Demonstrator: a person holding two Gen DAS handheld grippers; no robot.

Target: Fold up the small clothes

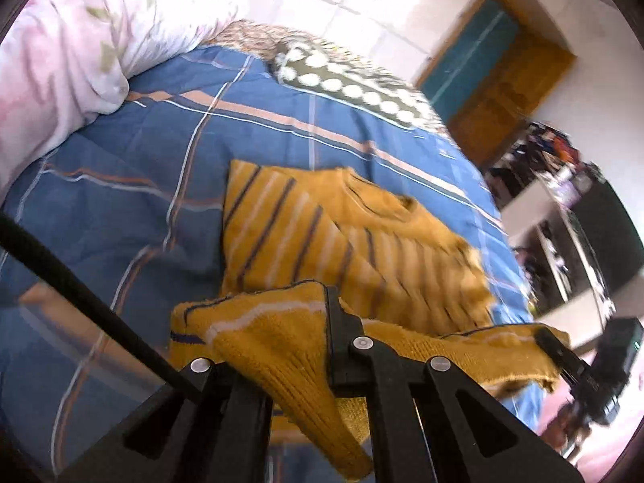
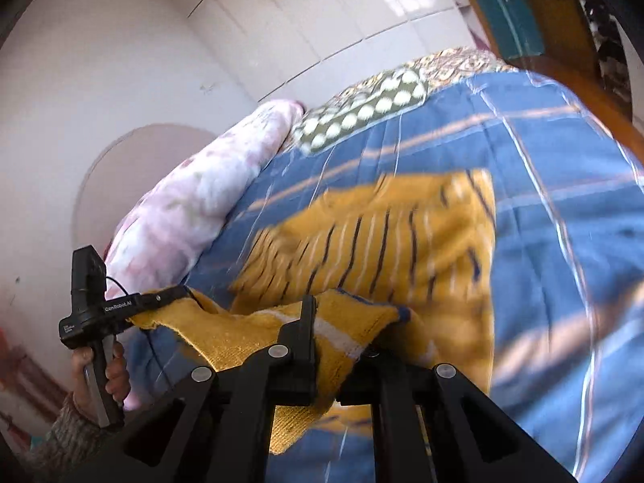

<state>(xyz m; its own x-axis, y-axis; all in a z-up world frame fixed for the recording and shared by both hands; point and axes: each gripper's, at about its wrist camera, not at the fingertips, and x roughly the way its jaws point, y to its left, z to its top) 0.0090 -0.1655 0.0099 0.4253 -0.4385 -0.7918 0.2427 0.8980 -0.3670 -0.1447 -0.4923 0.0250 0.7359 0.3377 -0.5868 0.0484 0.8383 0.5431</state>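
Over plaid bedding [image 1: 120, 185], grippers pinch ribbed knit sweater [image 1: 281, 346].

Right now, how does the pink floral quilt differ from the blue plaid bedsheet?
The pink floral quilt is bunched into a thick roll along the bed's edge; the blue plaid bedsheet lies spread flat. The quilt shows pale blotchy flowers, the bedsheet straight white and tan lines. The mustard striped knit sweater lies on the bedsheet, not on the quilt. Both are bedding on one bed.
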